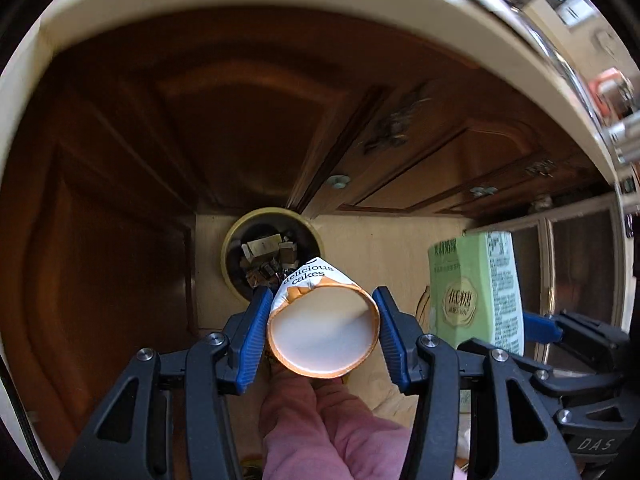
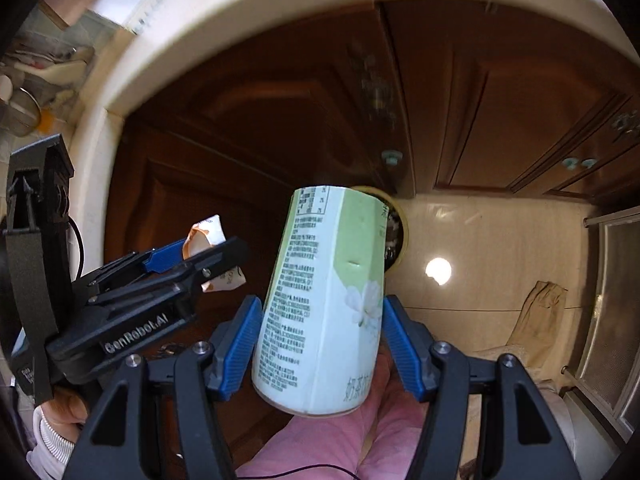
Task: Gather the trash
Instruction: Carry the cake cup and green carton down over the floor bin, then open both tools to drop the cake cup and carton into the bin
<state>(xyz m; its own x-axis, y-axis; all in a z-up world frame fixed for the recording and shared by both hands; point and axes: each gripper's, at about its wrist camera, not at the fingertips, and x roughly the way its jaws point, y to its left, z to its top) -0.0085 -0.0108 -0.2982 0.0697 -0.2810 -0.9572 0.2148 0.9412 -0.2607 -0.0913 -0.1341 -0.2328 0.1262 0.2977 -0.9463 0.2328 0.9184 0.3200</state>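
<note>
1. The left gripper is clamped on a white-and-orange paper cake cup printed "delicious cakes": both blue pads press its sides near the open rim, which faces the camera, and its squashed closed end points away and down.
2. The cup's long axis runs straight out along the fingers, aimed at the round yellow-rimmed trash bin on the pale tiled floor. The far end of the cup overlaps the bin's near rim in the left wrist view.
3. The right gripper is closed on a tall pale-green milk-tea paper cup with a white flower and small printed text, pads against its lower sides, base toward the camera.
4. From the right wrist view the bin sits mostly hidden behind the green cup's far end, a little to its right.
5. I judge the left hand nearer and better lined up; the bin already holds scraps, so a release from just above its mouth should do.
6. The bin stands against the dark brown wooden cabinet doors.
</note>
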